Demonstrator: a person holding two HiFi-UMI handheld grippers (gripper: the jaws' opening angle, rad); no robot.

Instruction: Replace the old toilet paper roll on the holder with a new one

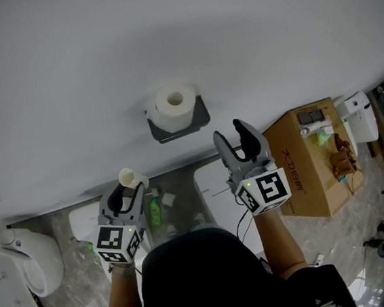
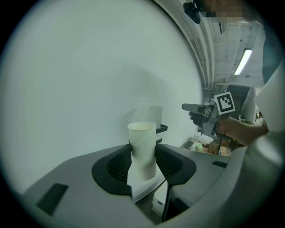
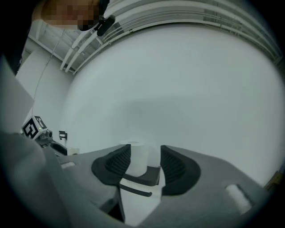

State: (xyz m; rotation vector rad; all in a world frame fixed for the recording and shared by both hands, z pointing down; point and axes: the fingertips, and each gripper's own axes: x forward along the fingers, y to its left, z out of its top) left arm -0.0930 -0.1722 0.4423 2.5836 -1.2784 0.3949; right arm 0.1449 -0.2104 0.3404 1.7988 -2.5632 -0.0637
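A full white toilet paper roll [image 1: 173, 105] sits on the dark grey wall holder [image 1: 201, 119]. My left gripper [image 1: 129, 190] is low at the left, shut on an empty cardboard tube [image 1: 130, 178]; in the left gripper view the tube [image 2: 143, 151] stands upright between the pads. My right gripper [image 1: 235, 141] hangs below and to the right of the holder, open and empty. In the right gripper view the roll [image 3: 139, 158] and holder [image 3: 149, 174] show beyond the jaws, apart from them.
A brown cardboard box [image 1: 316, 163] with small items on top stands on the floor at the right. A white toilet [image 1: 32, 258] is at the far left. A green bottle [image 1: 156, 211] and white fixtures lie on the floor below the holder.
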